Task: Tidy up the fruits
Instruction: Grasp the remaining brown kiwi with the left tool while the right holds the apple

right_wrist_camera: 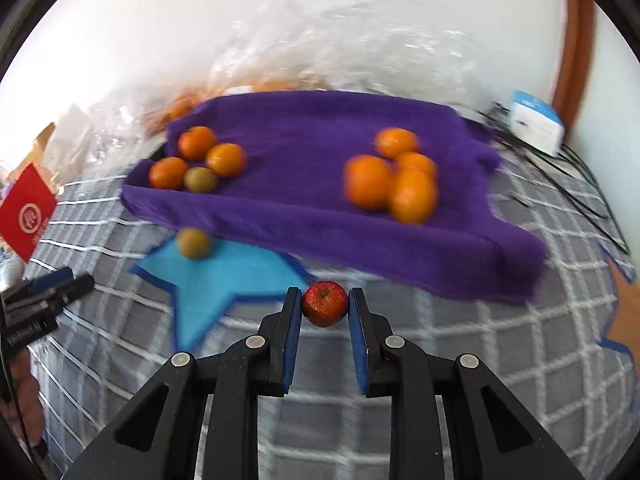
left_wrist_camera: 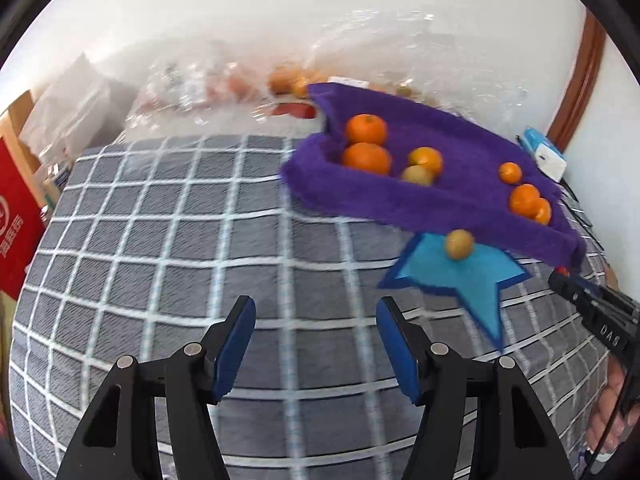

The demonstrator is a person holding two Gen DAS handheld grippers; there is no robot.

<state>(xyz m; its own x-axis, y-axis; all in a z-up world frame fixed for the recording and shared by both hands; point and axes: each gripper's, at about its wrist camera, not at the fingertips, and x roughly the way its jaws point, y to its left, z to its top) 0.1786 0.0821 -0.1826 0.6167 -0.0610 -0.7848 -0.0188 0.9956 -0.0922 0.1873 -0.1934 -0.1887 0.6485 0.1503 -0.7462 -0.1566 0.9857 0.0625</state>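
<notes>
My right gripper [right_wrist_camera: 325, 297] is shut on a small red apple-like fruit [right_wrist_camera: 325, 303], held just above the checked cloth in front of the purple towel [right_wrist_camera: 304, 208]. On the towel lie two clusters of oranges, one left [right_wrist_camera: 196, 142] and one right [right_wrist_camera: 368, 182], with a greenish fruit [right_wrist_camera: 200, 179] in the left one. Another greenish fruit [left_wrist_camera: 459, 244] rests on the blue star mat [left_wrist_camera: 476, 280]. My left gripper [left_wrist_camera: 316, 308] hangs open over bare cloth to the left of the star, nothing between its fingers. The right gripper's tip [left_wrist_camera: 576, 292] shows at the left wrist view's right edge.
A grey checked cloth [left_wrist_camera: 180, 240] covers the table. Clear plastic bags with more fruit [left_wrist_camera: 240, 80] lie along the wall behind the towel. A red box [left_wrist_camera: 16, 220] stands at the left, a white and blue box [right_wrist_camera: 536, 122] and black cables [right_wrist_camera: 580, 184] at the right. An orange mat [right_wrist_camera: 624, 312] shows at the right edge.
</notes>
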